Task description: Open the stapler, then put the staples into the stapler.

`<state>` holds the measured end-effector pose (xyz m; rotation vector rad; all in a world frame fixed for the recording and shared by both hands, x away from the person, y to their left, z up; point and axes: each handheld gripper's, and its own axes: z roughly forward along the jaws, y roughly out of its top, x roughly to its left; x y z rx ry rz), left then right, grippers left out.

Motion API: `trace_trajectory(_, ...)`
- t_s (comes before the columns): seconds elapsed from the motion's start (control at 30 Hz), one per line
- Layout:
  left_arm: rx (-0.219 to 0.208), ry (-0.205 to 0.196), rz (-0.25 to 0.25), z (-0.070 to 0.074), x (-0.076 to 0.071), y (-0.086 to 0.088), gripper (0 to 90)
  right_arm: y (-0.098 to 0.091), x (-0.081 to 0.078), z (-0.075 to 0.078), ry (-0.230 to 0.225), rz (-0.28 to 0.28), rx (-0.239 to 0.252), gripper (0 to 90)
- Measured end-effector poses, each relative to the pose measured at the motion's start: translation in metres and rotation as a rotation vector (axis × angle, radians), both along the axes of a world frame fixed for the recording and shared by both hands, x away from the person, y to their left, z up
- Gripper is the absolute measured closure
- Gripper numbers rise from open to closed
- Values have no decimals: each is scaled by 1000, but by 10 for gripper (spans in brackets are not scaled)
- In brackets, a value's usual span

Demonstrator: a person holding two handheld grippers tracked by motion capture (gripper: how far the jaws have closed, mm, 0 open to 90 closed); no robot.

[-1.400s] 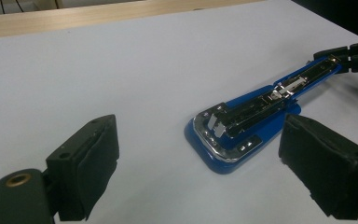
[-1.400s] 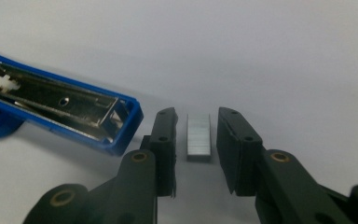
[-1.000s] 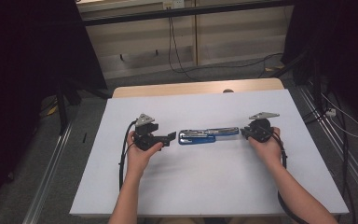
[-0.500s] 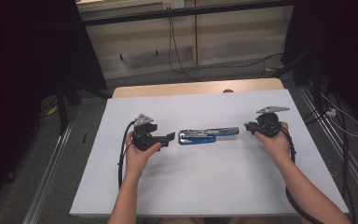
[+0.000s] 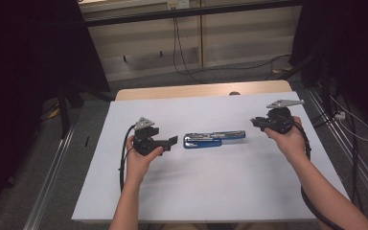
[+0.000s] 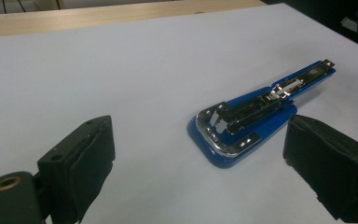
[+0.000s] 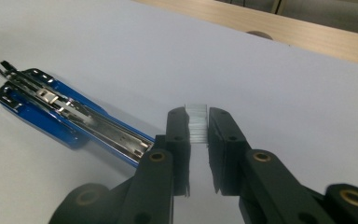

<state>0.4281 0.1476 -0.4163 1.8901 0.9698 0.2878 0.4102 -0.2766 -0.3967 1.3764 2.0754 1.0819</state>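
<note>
A blue stapler lies swung open flat in the middle of the white table, its chrome staple channel facing up. My left gripper rests just left of it, open, and in the left gripper view the stapler lies a short way beyond the wide-apart jaws of the left gripper. My right gripper is held off the stapler's right end, some distance away. In the right gripper view the right gripper is shut on a short silvery strip of staples, with the stapler to its left.
A white sheet covers the table, and a bare wooden strip runs along its far edge. Behind lie cables on the floor and dark curtains at both sides. Metal rails run beside the table.
My right gripper has drawn away to the right of the stapler's end and risen slightly. The left gripper and the stapler have stayed put.
</note>
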Motion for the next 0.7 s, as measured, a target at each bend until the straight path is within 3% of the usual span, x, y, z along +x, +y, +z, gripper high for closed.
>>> trace_trajectory(0.1,20,-13,-3,1,-1,0,84,6,3,4,-8,24,6,791)
trace_trajectory(0.7,12,-16,0,7,-9,10,62,48,14,11,-38,181,-1,791)
